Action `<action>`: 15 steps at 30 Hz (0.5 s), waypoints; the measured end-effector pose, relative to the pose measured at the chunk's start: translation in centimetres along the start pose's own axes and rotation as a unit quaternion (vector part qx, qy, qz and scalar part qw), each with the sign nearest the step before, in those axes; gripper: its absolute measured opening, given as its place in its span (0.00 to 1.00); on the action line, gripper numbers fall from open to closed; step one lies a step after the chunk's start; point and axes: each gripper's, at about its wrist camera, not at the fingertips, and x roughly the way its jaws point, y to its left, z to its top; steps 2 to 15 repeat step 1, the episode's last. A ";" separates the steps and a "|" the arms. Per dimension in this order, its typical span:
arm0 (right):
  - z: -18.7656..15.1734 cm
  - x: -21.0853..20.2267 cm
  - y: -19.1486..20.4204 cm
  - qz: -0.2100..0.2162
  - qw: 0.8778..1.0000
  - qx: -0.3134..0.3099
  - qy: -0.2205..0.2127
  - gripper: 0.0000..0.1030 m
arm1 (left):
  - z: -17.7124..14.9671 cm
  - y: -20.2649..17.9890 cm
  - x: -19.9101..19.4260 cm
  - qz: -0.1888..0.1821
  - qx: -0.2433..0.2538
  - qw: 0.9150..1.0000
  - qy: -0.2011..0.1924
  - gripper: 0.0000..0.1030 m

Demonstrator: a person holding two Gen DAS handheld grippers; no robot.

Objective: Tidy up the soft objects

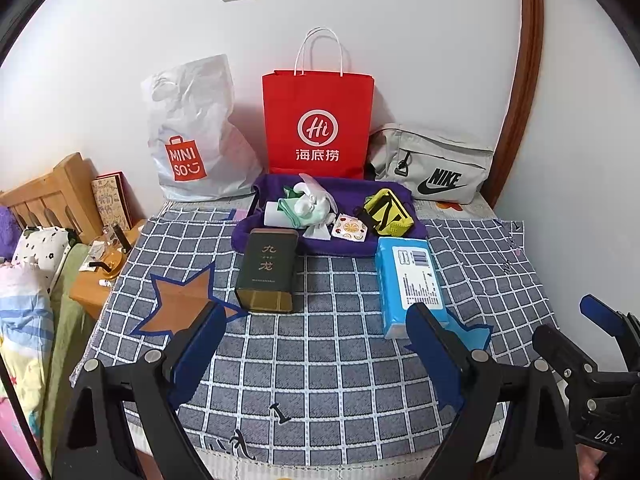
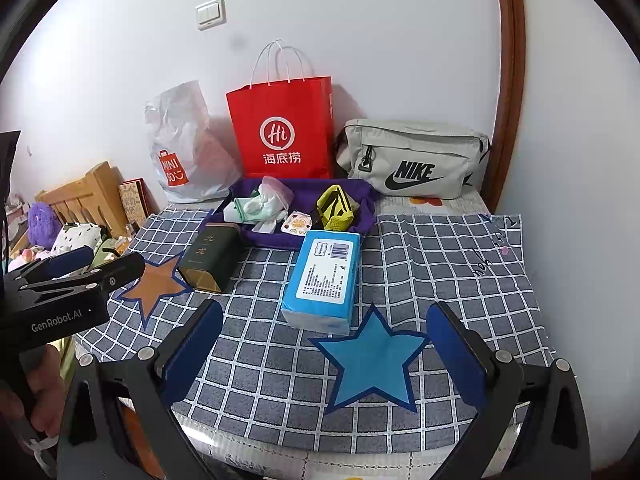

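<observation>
I see both claws released, left gripper point(image 1: 316, 334) and right gripper point(image 2: 324, 338), low in frame over grey checked cloth point(image 2: 420, 264); white wall point(image 2: 360, 20) behind, upper frame.

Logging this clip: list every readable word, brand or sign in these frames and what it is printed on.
"MINI SO" on the white plastic bag.
"Hi" and "海底捞" on the red paper bag.
"NIKE" on the grey pouch.
"九龙" on the dark green tin; its smaller lines are too small to read.
"GenRobot.AI" on the left gripper.
"DAS" on the right gripper.
The blue tissue pack has a label and barcode, unreadable.
</observation>
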 end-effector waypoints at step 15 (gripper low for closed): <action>0.1 0.2 0.0 0.001 1.000 0.000 0.000 0.98 | 0.1 0.0 0.2 -0.001 0.001 1.000 0.000 0.89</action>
